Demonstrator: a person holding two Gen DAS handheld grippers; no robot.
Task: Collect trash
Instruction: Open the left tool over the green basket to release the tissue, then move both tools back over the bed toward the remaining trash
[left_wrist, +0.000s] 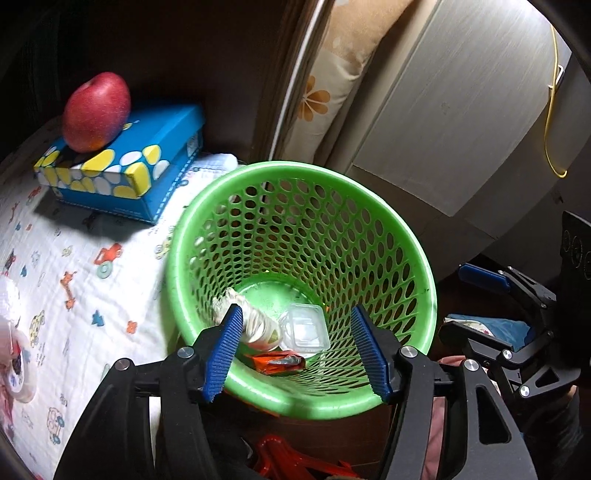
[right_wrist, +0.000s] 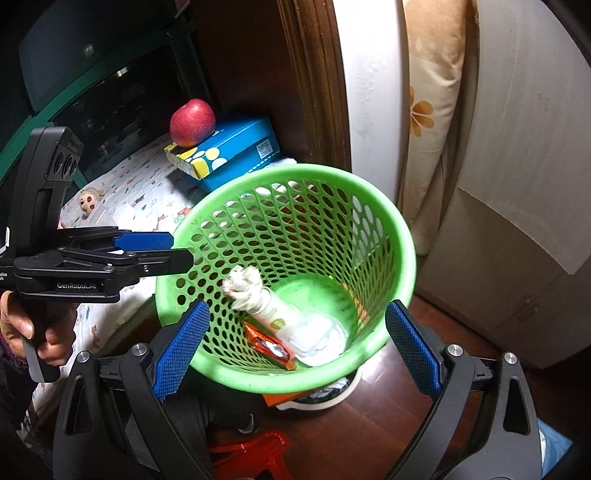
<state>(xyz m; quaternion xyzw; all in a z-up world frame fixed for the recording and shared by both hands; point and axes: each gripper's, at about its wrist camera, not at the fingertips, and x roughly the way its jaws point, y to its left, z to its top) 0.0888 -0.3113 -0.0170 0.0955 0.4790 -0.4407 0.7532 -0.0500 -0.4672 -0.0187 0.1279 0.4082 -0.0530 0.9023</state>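
— Bedside corner, dark wood floor, pale wardrobe panels behind. On the bed (left_wrist: 74, 266), a cartoon-print sheet, a blue tissue box (left_wrist: 125, 166) topped with a red apple (left_wrist: 96, 110). Standing just beside the bed edge: a green perforated waste basket (left_wrist: 406, 258), mouth tipped toward both cameras.

— And the trash?

— Already down in the basket bottom. A white tube stuffed with crumpled tissue (right_wrist: 266, 306), long axis running from the far-left wall toward the near-right floor of the basket. Beside it, a clear plastic lidded cup (left_wrist: 304, 326), and nearest the rim an orange foil wrapper (right_wrist: 271, 345), lying flat.

— Grippers?

— Left gripper (left_wrist: 295, 347) poised over the near rim, blue pads spread wide, nothing between them. Right gripper (right_wrist: 295, 343) likewise held above the near rim, jaws apart and empty. Left unit also visible from the right wrist view, side-on at the basket's left rim, gripped by a bare hand (right_wrist: 40, 332).

— Which way from the jaws?

— Straight ahead and below, for both. Neither clearly nearer; left perhaps slightly, judging by the rim under its pads. A small doll-like figure (right_wrist: 88, 201) and a white roll (left_wrist: 22, 373) on the sheet, well apart from the basket; whether either counts as trash, impossible to tell.
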